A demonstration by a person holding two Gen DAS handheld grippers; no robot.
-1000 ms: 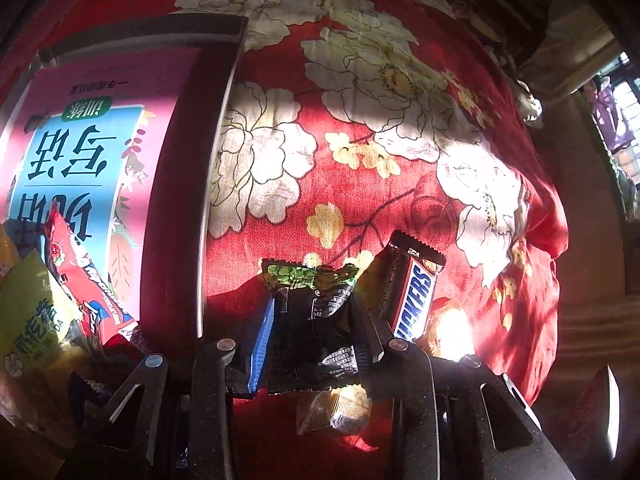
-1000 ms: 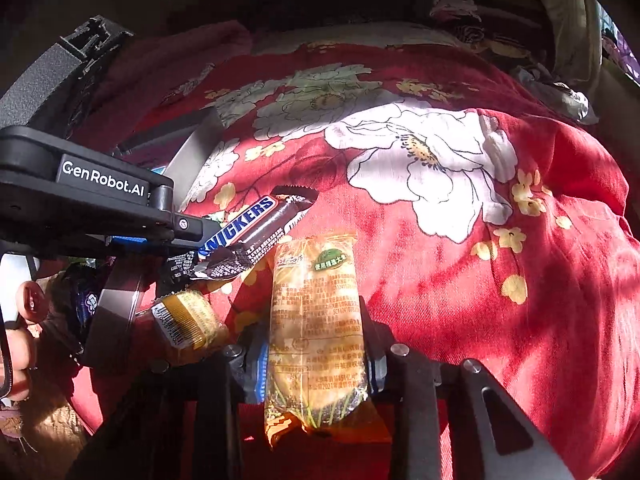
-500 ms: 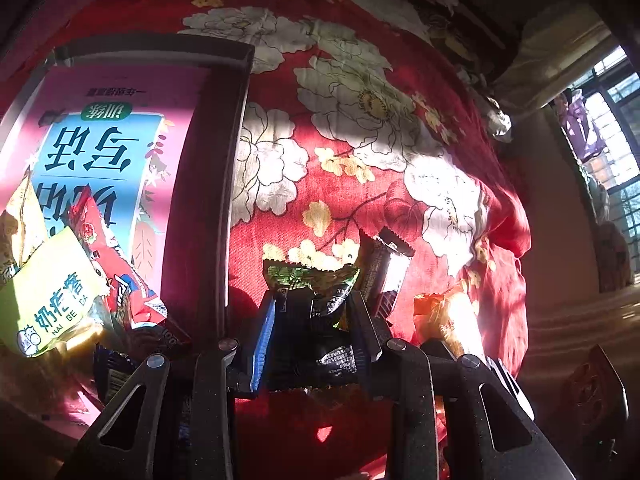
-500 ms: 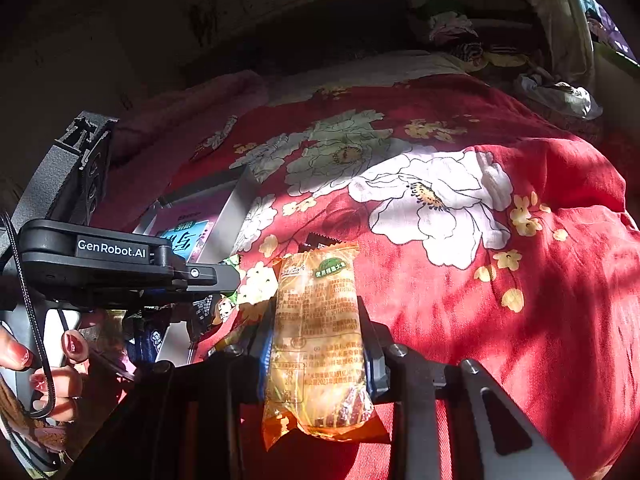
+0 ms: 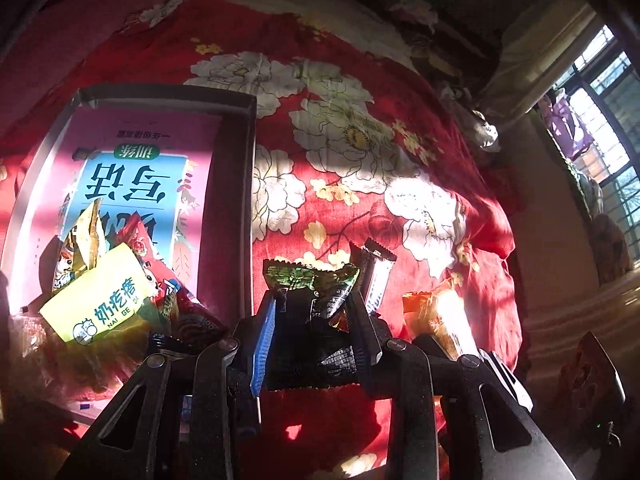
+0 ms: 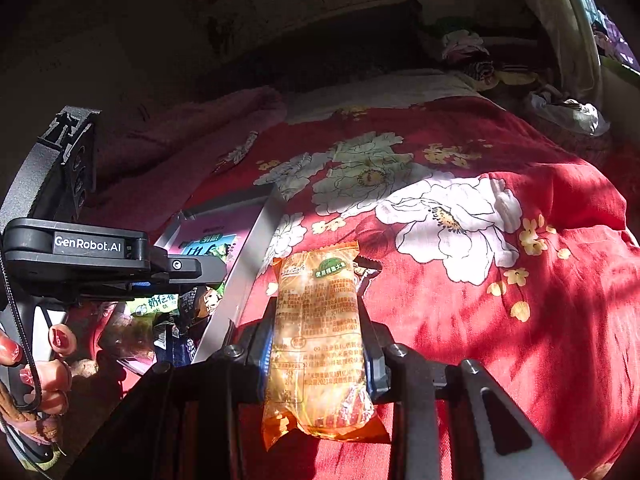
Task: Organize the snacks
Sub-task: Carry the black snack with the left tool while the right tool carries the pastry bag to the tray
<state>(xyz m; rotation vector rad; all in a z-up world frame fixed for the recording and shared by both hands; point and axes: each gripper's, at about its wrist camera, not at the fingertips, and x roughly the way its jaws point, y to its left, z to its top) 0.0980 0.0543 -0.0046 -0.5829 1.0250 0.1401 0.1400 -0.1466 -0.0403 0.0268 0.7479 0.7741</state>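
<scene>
- Centrally in the left wrist view, the dark snack packet (image 5: pixel 314 320) sits clamped in the left tool (image 5: pixel 312 332); the box (image 5: pixel 236 208) of snacks fills the left of the frame, a Snickers bar (image 5: pixel 376 276) just right.
- Low in the right wrist view's centre, the right tool (image 6: pixel 316 354) is clamped on the orange pastry packet (image 6: pixel 318 336) above the red bedspread (image 6: pixel 520 320).

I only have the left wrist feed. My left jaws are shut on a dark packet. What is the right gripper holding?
Observer: The right gripper is shut on an orange cake packet, lengthwise between the jaws.
Operator: Can you read anything on that packet?
Observer: Yes, a green oval label near its top end; the printing is too small for me to read.
Operator: Is the hand on my left gripper visible?
Observer: Yes, fingers with red nails grip its handle, under the GenRobot.AI casing.
</scene>
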